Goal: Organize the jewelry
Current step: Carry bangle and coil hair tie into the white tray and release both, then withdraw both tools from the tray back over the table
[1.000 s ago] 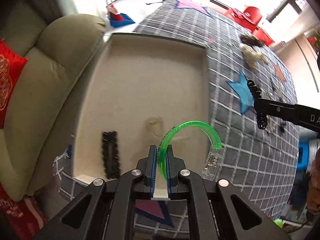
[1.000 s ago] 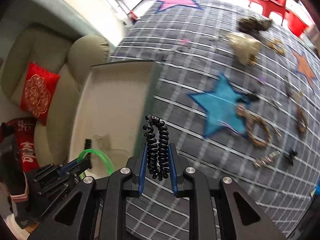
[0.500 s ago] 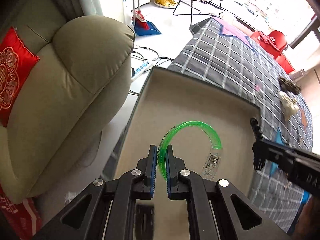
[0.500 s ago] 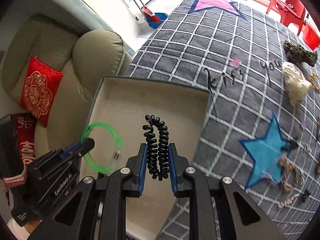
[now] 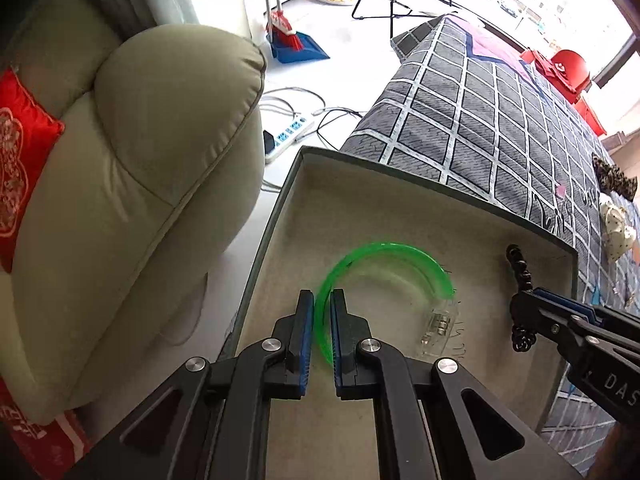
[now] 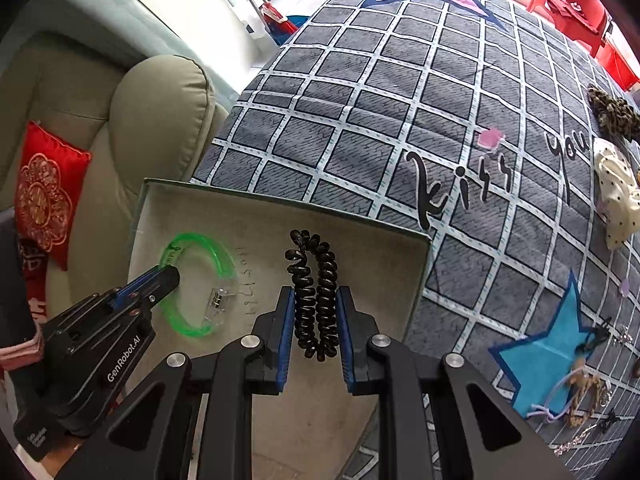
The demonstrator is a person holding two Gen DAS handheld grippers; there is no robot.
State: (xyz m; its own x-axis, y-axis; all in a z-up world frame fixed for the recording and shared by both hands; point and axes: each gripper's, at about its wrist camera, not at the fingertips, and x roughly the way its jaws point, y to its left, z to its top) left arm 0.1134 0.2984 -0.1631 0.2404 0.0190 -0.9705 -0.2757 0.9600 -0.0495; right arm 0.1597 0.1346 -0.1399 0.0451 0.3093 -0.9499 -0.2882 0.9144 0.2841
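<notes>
Left gripper [image 5: 318, 322]: jaws gripping green bracelet [image 5: 384, 254] over box [image 5: 400, 200]. Right gripper [image 6: 316, 320]: jaws clamping black coil hair tie [image 6: 314, 300] over box, right side.

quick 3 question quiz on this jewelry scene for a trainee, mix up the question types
1. True or false: the left claw grips a translucent green plastic bangle.
2. Multiple choice: the black spiral coil hair tie in the right claw hangs over: A) the grey checked blanket B) the shallow beige cardboard tray C) the olive armchair.
3. Fill in: the cushion on the armchair is ____.

Key
1. True.
2. B.
3. Red.
</notes>
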